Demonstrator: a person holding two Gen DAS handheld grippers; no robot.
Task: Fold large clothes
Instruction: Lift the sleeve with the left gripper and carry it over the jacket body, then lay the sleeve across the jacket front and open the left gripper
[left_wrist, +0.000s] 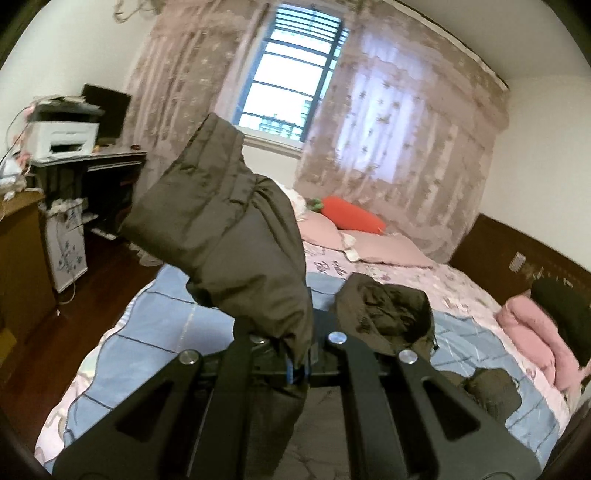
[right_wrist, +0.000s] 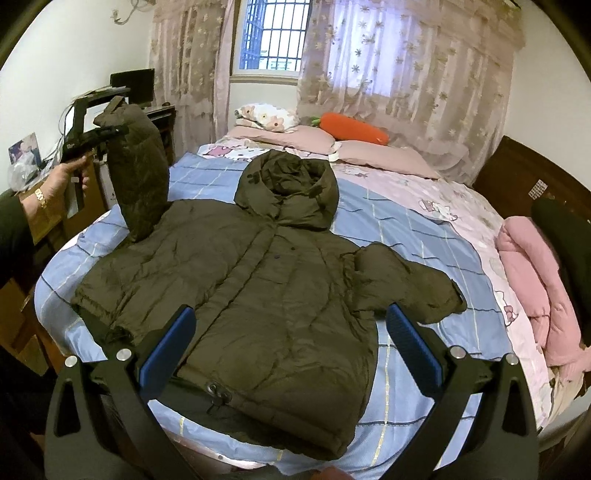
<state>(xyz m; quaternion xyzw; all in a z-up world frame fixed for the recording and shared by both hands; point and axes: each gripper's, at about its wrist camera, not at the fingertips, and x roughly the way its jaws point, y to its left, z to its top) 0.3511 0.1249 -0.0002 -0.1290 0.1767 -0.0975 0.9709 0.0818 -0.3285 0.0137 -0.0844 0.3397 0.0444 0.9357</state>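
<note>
An olive coat (right_wrist: 258, 280) lies face up on the bed (right_wrist: 424, 229), hood toward the pillows. The left claw (right_wrist: 110, 131) grips one sleeve (right_wrist: 138, 177), lifted upright. The right claw (right_wrist: 291, 347), wide open and empty, hovers over the hem.

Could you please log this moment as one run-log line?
left gripper: shut on sleeve, lifted | right gripper: open above jacket | jacket flat on bed

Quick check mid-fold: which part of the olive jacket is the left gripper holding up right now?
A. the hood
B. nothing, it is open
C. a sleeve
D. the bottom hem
C: the left gripper is shut on the sleeve, lifted upright off the bed, while the hood lies flat.
</note>
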